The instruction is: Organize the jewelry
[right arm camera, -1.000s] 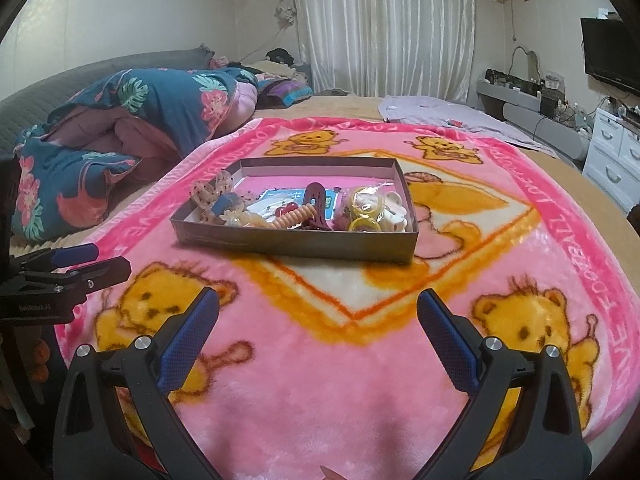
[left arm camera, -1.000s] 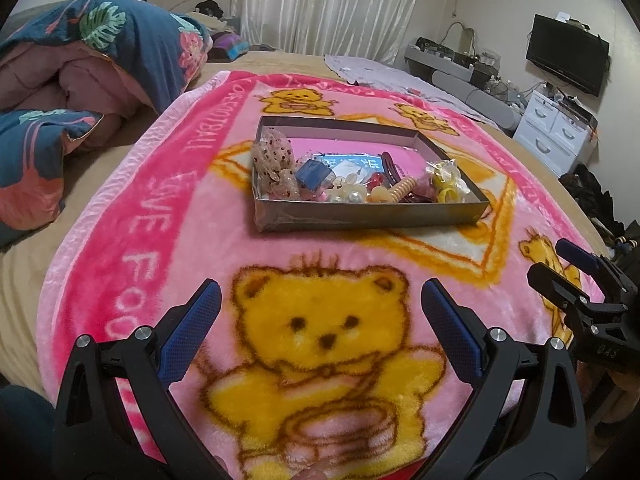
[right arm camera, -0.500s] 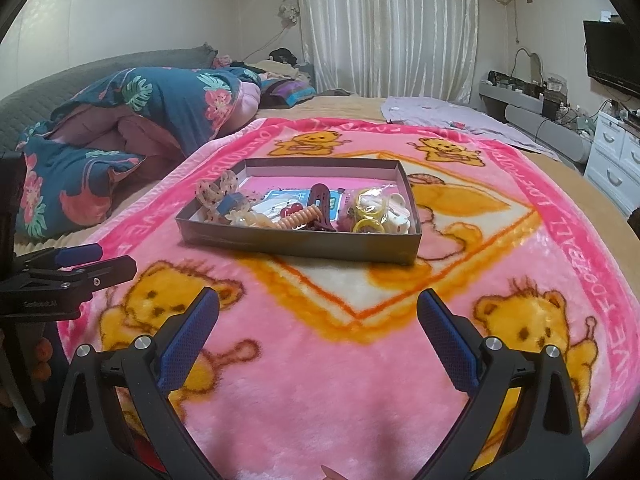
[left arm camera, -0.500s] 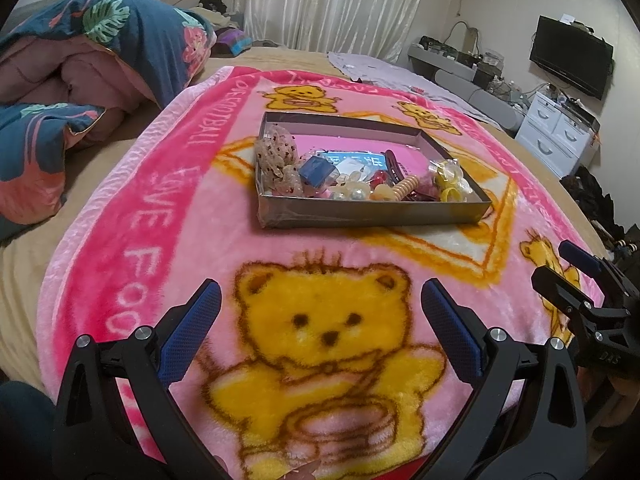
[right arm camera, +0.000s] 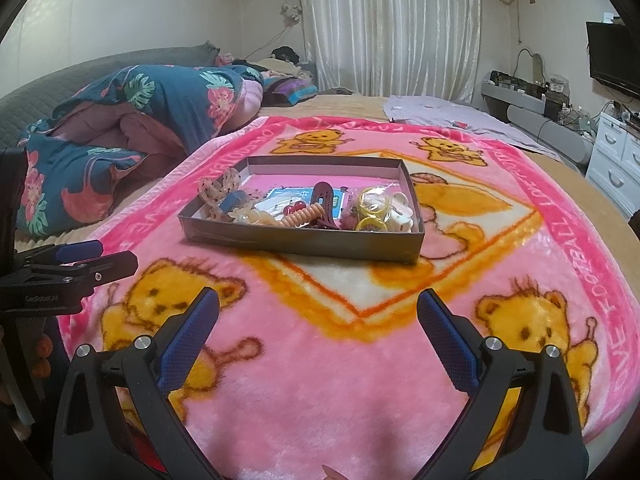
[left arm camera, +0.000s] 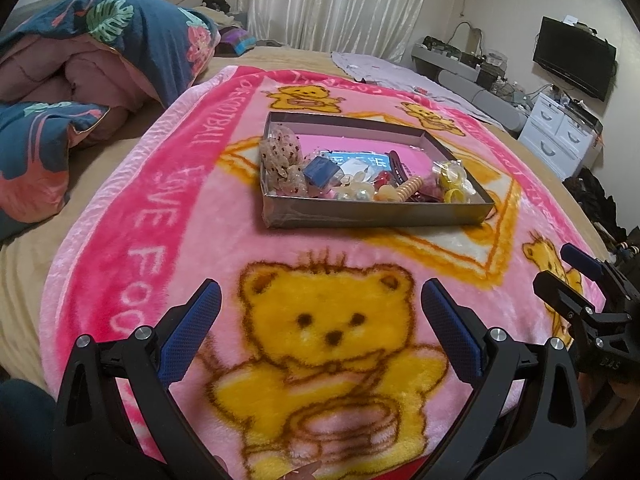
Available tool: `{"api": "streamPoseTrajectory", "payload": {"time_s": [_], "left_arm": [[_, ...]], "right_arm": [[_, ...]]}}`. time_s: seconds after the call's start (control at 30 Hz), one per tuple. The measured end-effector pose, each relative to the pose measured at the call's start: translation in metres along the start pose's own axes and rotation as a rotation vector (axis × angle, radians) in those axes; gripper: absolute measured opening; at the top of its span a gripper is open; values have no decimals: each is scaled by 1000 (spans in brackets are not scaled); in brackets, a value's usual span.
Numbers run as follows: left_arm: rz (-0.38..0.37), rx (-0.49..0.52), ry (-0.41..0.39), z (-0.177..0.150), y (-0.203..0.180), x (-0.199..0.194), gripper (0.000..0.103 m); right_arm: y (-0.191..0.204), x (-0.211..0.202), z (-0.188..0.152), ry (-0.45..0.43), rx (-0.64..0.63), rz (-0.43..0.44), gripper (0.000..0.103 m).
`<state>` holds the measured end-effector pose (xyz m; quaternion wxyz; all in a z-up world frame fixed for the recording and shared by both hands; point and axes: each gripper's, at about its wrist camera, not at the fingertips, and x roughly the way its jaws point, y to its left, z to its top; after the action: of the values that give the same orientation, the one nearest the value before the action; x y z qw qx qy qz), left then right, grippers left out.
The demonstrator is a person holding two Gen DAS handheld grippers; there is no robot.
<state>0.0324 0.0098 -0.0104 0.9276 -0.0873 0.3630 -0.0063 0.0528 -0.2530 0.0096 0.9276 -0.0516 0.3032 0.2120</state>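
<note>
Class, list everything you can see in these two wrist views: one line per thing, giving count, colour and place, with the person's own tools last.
Tray: one, grey, shallow, on the middle of the blanket.
Hair ties: several, yellow, right end of the tray.
Spiral hair tie: one, peach, tray's near edge.
Hair clip: one, dark maroon, tray centre.
Scrunchie: one, beige with dark dots, left end of the tray.
Small box: one, blue, beside the scrunchie.
Blanket: one, pink with yellow bears, over the bed.
Quilt: one, dark blue floral, bunched at the left.
Curtains: white, back wall.
Television: one, black, right wall.
Drawer unit: one, white, below the television.
Left gripper: black, blue pads, jaws open.
Right gripper: black, blue pads, jaws open.
</note>
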Motion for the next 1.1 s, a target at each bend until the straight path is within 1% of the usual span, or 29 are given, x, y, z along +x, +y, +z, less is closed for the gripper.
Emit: {"api": "streamPoseTrajectory", "payload": {"time_s": [0.53, 1.1], "left_arm": [[12, -9, 2, 0, 10, -2, 94], [14, -9, 1, 0, 10, -2, 94]], "right_arm": [[1, -1, 0, 0, -2, 0, 99], [2, -1, 0, 0, -2, 1, 99]]}}
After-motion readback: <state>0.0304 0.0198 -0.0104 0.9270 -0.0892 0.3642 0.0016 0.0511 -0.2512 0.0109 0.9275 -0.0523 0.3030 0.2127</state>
